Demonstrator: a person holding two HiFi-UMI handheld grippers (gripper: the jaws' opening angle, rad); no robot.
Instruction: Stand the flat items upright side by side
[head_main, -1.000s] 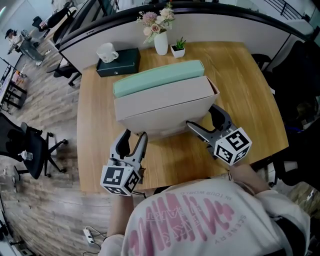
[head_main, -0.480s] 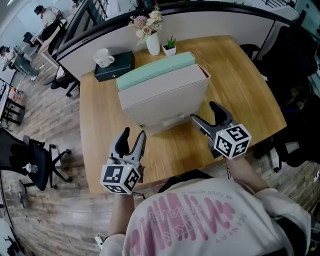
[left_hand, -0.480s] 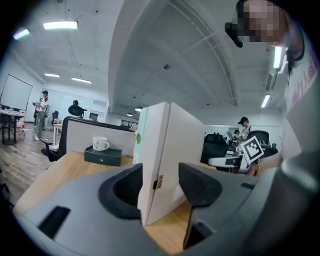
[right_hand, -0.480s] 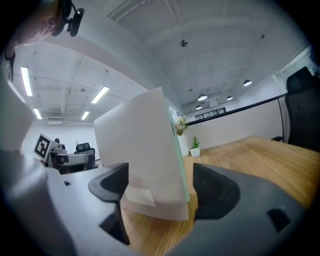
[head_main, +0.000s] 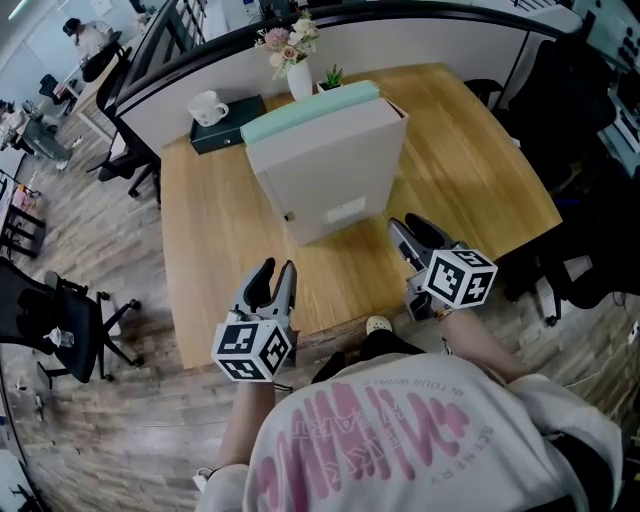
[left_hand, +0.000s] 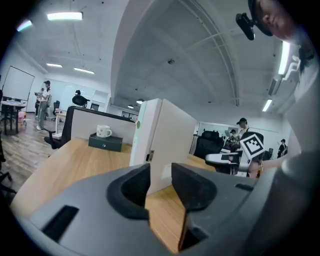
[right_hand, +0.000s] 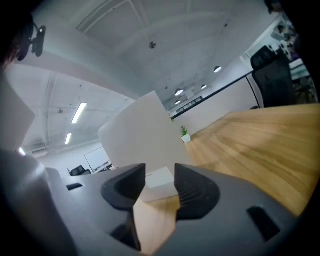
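Mug (head_main: 207, 104), vase (head_main: 299, 79), plant (head_main: 331, 77) behind; beige box (head_main: 330, 170) and green box (head_main: 308, 108) upright side by side on table (head_main: 215, 250), ahead of left gripper (head_main: 275, 272) and right gripper (head_main: 410, 226), both clear of them, jaws just closed partway, gap left, empty.

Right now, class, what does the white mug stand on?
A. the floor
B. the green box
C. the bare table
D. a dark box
D: the mug sits on top of the dark box at the table's far left corner, beside the upright boxes and not on the wood itself.
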